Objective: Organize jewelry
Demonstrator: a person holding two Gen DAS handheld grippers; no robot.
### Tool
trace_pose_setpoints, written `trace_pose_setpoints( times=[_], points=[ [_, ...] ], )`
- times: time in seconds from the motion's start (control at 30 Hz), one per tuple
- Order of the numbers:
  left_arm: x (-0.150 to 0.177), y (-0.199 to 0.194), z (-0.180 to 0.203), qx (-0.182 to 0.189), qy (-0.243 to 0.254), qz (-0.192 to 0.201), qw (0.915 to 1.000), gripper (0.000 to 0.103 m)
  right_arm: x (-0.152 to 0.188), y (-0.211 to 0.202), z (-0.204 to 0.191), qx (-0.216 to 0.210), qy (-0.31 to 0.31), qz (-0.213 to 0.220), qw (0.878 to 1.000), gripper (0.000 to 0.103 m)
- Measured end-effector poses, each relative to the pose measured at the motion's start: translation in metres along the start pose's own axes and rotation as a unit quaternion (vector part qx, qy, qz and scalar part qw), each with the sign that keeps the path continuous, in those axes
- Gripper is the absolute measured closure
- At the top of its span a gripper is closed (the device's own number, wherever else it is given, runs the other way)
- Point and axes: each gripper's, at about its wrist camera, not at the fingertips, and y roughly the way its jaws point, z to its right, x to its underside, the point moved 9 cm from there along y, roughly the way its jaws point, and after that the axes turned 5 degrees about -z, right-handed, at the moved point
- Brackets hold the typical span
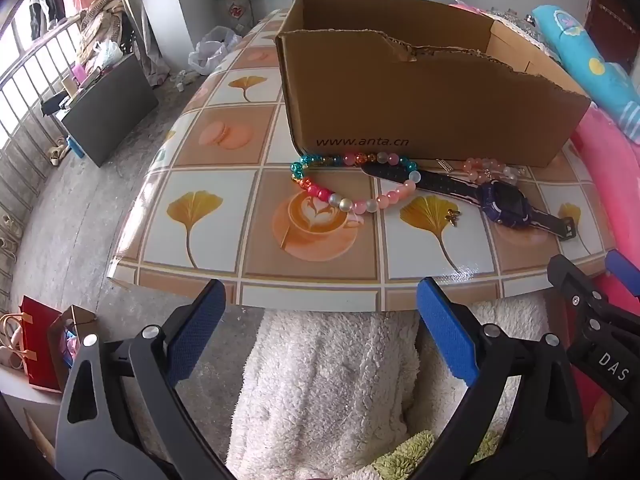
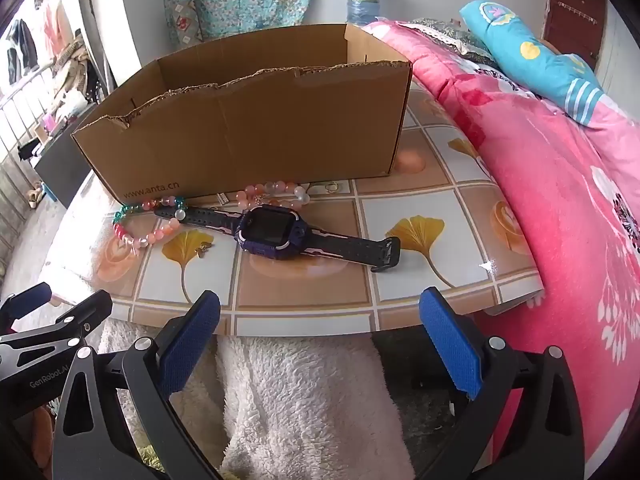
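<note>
I see both my left tool (image 1: 320,328) and right tool (image 2: 320,336) spread wide, empty, low in frame; watch (image 2: 276,232) and beaded bracelet (image 1: 352,188) lie mid-frame before the cardboard box (image 1: 420,92).

Purple square-faced smartwatch (image 2: 272,232) laid flat on tile-patterned tabletop (image 2: 400,208), before open brown cardboard box (image 2: 248,128); right gripper (image 2: 320,344) spread wide, empty.

Black claw (image 1: 320,320) frames, blue textured pads (image 2: 450,344), silver rivets, white "DAS" lettering.

A multicoloured bead bracelet (image 1: 352,184) is lying flat before the open cardboard box (image 1: 420,92), overlapping the purple watch's (image 2: 272,232) strap. A pink bead bracelet (image 2: 276,196) is resting just behind the watch.
</note>
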Motion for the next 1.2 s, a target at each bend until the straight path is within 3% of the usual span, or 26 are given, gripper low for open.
trace_pose_setpoints(
  times=[1.2],
  points=[
    [0.002, 0.001, -0.008, 0.001, -0.016, -0.009, 0.9998, 0.011, -0.001, -0.002, -0.006, -0.004, -0.001, -0.001, 1.000, 0.006]
  ],
)
